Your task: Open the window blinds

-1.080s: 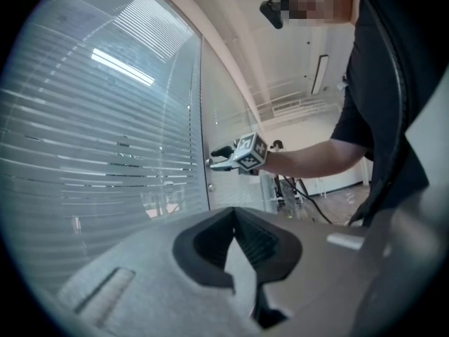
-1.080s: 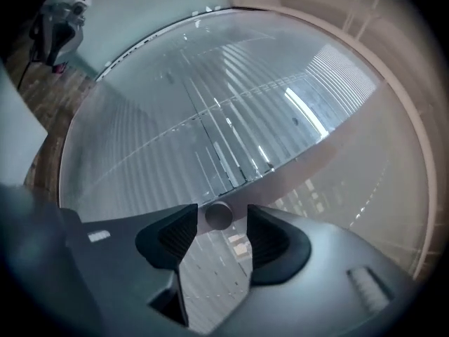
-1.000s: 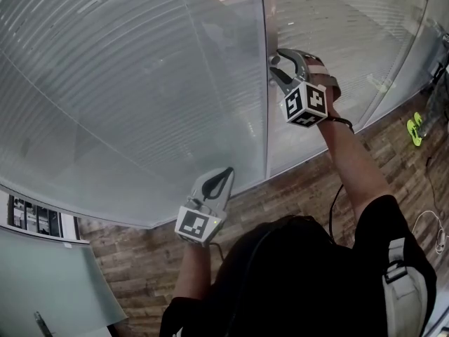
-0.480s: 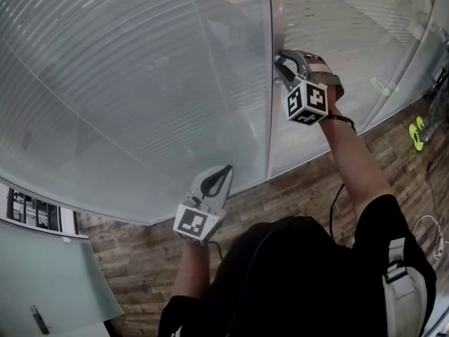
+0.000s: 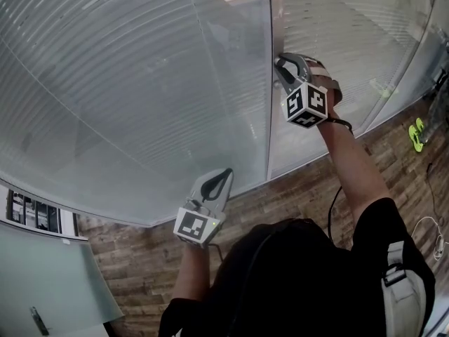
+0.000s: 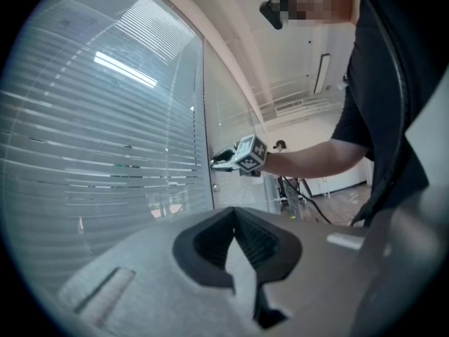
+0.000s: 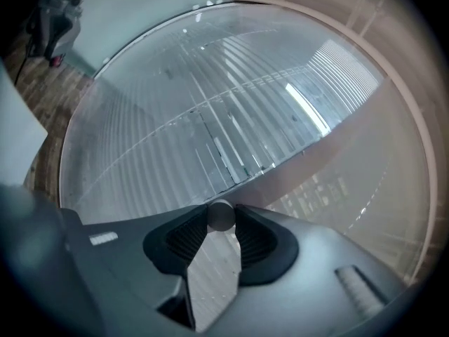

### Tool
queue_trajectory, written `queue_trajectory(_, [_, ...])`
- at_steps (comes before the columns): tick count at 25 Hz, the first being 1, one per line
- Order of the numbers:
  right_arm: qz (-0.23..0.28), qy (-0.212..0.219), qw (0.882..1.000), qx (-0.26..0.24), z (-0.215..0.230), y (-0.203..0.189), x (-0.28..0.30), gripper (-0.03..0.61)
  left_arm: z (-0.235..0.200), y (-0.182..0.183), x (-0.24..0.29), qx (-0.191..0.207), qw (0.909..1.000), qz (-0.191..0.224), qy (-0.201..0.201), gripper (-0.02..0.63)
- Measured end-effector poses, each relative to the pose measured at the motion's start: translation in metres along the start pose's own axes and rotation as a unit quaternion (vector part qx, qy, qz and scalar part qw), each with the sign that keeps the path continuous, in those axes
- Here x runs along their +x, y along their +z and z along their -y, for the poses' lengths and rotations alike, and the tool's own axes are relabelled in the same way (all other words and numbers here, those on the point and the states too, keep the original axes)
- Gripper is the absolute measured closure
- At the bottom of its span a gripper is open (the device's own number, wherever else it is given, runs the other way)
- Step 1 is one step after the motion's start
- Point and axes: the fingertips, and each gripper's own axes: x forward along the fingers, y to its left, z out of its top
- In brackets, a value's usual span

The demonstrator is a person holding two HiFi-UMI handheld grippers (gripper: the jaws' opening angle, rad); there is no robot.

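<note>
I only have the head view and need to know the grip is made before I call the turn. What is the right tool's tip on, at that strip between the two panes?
Observer: In the right gripper view, a small round grey knob sits between the tips of the right tool. Its jaws have just been closing, and both now touch the knob.
Operator: Is the left tool carrying anything?
Observer: No. The left gripper view shows the left tool with its jaws together and nothing between them.
Operator: Are the blinds open yet?
Observer: Not by the right gripper view. The slats look mostly shut, with only a few thin dark gaps low down.
</note>
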Motion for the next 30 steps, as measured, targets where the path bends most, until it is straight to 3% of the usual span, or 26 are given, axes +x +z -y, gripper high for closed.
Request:
queue_trajectory(5, [0.012, 0.003, 0.996, 0.092, 0.004, 0.0, -0.001, 0.454, 0.006, 0.006, 0.004, -0.009, 0.9998, -0.016, -0.008, 0.61])
queue_trajectory(11, [0.027, 0.004, 0.978, 0.208, 0.008, -0.004, 0.001, 0.454, 0.006, 0.004, 0.007, -0.01, 0.9998, -0.012, -0.01, 0.609])
queue_trajectory(17, [0.04, 0.006, 0.962, 0.27, 0.008, -0.007, 0.003, 0.454, 0.005, -0.003, 0.009, 0.007, 0.9999, -0.001, -0.01, 0.609])
queue_trajectory(25, [0.062, 0.011, 0.932, 0.357, 0.009, -0.009, 0.003, 0.453, 0.008, 0.003, 0.01, -0.01, 0.9998, -0.012, -0.01, 0.609])
queue_trajectory(30, [0.07, 0.017, 0.901, 0.428, 0.009, -0.014, 0.005, 0.453, 0.007, 0.003, 0.009, -0.007, 0.9998, -0.014, -0.009, 0.609])
